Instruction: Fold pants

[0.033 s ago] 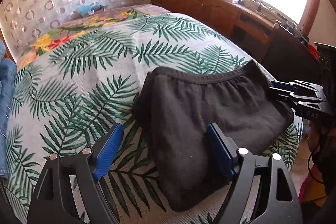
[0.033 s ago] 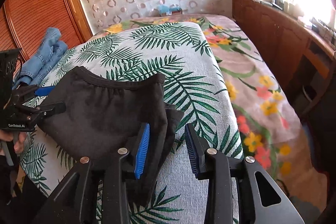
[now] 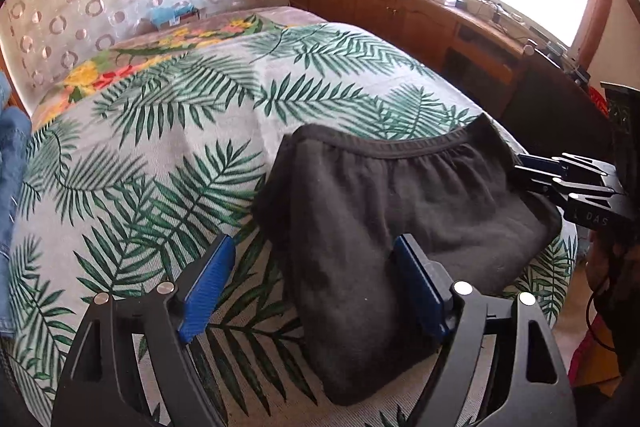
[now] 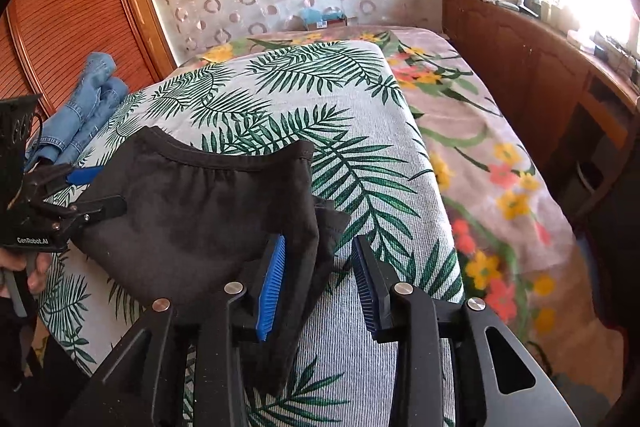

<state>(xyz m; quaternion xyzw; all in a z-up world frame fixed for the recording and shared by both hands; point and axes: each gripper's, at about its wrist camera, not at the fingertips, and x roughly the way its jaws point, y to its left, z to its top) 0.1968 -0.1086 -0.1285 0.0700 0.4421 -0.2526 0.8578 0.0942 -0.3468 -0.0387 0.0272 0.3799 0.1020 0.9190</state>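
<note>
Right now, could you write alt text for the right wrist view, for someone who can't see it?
Folded black pants lie on a bed with a palm-leaf cover. The open right gripper straddles their near edge; the left gripper is at their far side. Blue jeans lie behind.

A bed [image 4: 500,131] is covered by a palm-leaf spread [image 4: 360,115]; folded black pants [image 4: 192,211] lie at seven o'clock, jeans [image 4: 88,107] at ten.

Palm-leaf bedspread [image 3: 168,155] is lying beneath the fingers; blue jeans [image 4: 86,107] are resting far left; wooden cabinets [image 4: 532,67] are standing right.
</note>
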